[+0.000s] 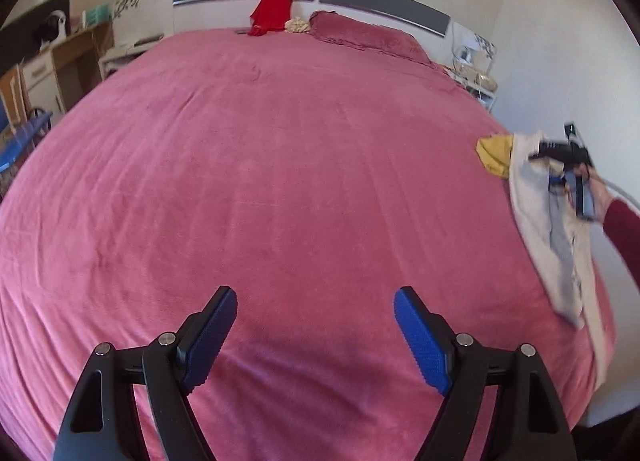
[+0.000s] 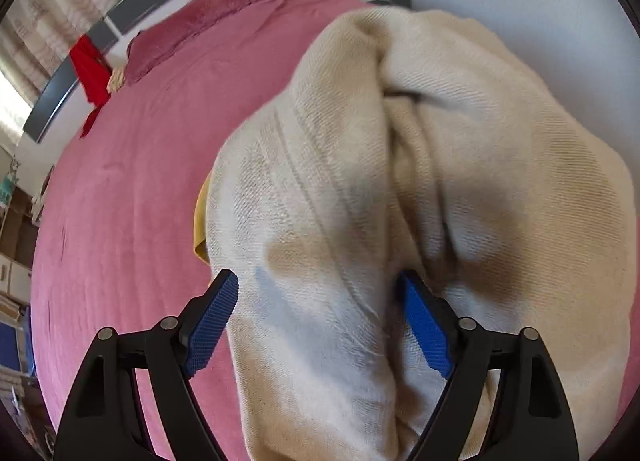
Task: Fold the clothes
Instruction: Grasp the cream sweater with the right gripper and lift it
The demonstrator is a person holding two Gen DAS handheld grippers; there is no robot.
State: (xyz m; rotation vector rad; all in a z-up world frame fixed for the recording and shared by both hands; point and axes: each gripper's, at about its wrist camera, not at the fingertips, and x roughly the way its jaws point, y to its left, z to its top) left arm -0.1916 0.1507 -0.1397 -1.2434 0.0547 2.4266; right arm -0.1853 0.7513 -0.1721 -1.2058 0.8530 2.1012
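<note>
Cream knit garment [image 2: 400, 181] sits bunched between my right gripper [image 2: 318, 293] pads, not visibly pinched; I'd grab 1 edge, left gripper [image 1: 316, 325] gaping empty

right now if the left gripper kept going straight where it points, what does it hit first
Most likely the bare pink bedspread. Nothing lies between the open jaws of the left gripper and the bed; depth is hard to judge.
</note>
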